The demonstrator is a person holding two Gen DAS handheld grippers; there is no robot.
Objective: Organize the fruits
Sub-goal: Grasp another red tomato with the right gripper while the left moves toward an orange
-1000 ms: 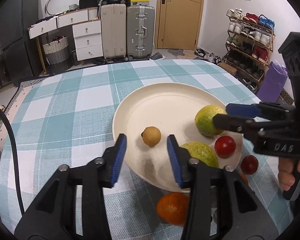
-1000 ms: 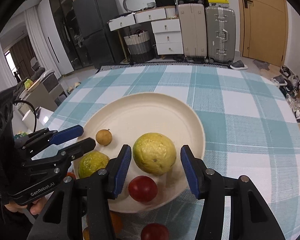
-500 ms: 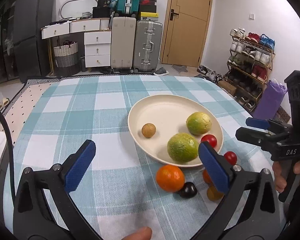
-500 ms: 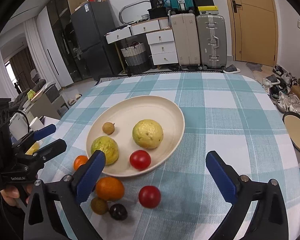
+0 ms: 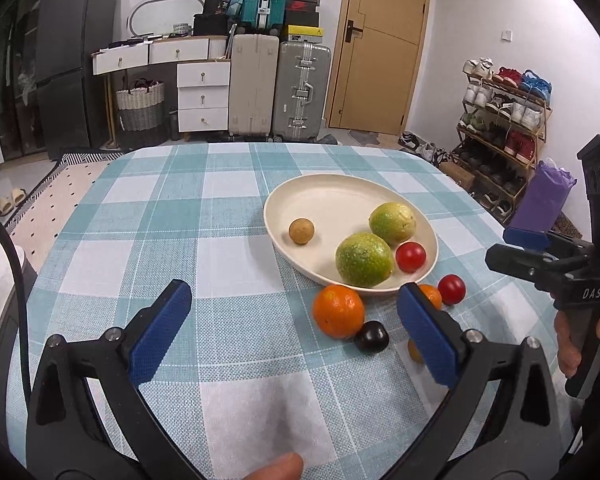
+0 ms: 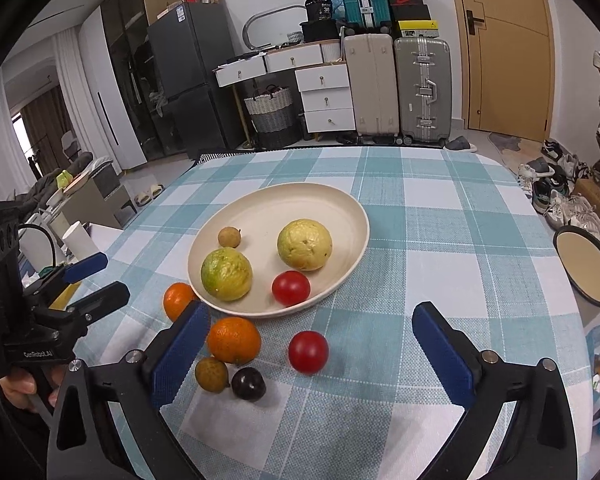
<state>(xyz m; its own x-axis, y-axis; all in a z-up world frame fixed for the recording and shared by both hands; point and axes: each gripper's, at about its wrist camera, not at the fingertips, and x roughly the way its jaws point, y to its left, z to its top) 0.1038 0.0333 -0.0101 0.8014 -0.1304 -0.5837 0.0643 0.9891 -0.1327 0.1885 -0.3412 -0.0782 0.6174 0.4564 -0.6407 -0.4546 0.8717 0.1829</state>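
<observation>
A cream plate (image 5: pixel 332 196) (image 6: pixel 332 204) holds two green-yellow guavas (image 5: pixel 364 259) (image 6: pixel 305 244), a red tomato (image 5: pixel 410 257) (image 6: pixel 291 288) and a small brown longan (image 5: pixel 301 231) (image 6: pixel 229 237). On the cloth in front of it lie an orange (image 5: pixel 339 310) (image 6: pixel 234 339), a smaller orange (image 6: pixel 177 299), a red tomato (image 6: pixel 308 351), a dark plum (image 5: pixel 372 337) (image 6: pixel 248 384) and a brown longan (image 6: pixel 211 374). My left gripper (image 5: pixel 294 336) and right gripper (image 6: pixel 310 354) are both open and empty, held back over the near cloth.
The table has a teal checked cloth (image 5: pixel 180 220). Its right edge drops off near a round mirror (image 6: pixel 586 266). Suitcases (image 5: pixel 278 88), drawers and a shoe rack (image 5: pixel 504 112) stand beyond the table.
Both grippers have pulled back from the plate and opened wide. The loose fruits in front of the plate have come into view.
</observation>
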